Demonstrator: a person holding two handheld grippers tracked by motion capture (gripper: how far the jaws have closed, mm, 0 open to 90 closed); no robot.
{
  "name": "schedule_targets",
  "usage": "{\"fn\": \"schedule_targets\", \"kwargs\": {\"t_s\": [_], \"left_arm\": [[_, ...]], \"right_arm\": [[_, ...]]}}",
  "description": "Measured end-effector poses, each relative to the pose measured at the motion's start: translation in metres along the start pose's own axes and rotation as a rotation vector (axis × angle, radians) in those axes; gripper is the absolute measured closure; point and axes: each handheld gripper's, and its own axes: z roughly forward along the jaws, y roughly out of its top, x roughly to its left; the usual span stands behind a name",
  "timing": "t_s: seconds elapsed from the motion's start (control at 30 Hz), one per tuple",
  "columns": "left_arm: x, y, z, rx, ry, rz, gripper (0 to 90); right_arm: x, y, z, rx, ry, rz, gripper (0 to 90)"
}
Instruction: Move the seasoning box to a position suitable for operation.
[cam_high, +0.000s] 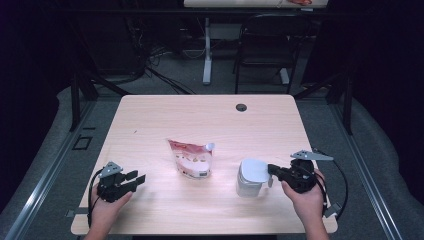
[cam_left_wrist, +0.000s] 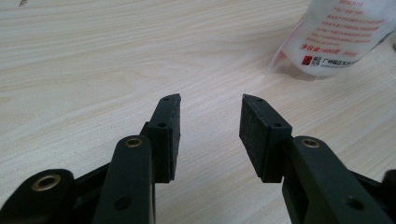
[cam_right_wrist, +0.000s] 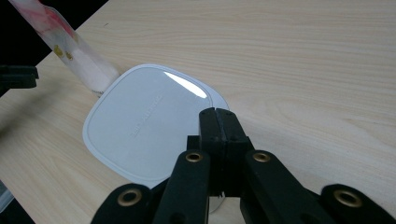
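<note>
Wooden table (cam_high: 150, 120) | right gripper (cam_right_wrist: 215, 112) clenched on lid (cam_right_wrist: 140, 126) (high view: lifted off container (cam_high: 246, 188)) | left gripper (cam_left_wrist: 210, 121) released

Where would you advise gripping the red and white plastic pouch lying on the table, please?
I would take the red and white plastic pouch by its flat sealed top edge, coming in low from the left with the open left gripper. It lies flat on the wooden table, so only thin edges fit between jaws; its right side faces the white container.
</note>
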Motion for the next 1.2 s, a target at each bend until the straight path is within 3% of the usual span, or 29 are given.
{"fn": "schedule_targets", "kwargs": {"t_s": [0.27,1.2], "left_arm": [[-0.0004,-0.0001,0.0004,-0.001,0.001,0.002,58.4],[0.0000,-0.0002,0.0005,0.002,0.000,-0.001,58.1]], "right_arm": [[-0.0048,-0.0021,-0.0008,-0.009,0.023,0.034,90.0],[-0.0083,-0.0056,-0.0018,-0.010,0.022,0.052,90.0]]}}
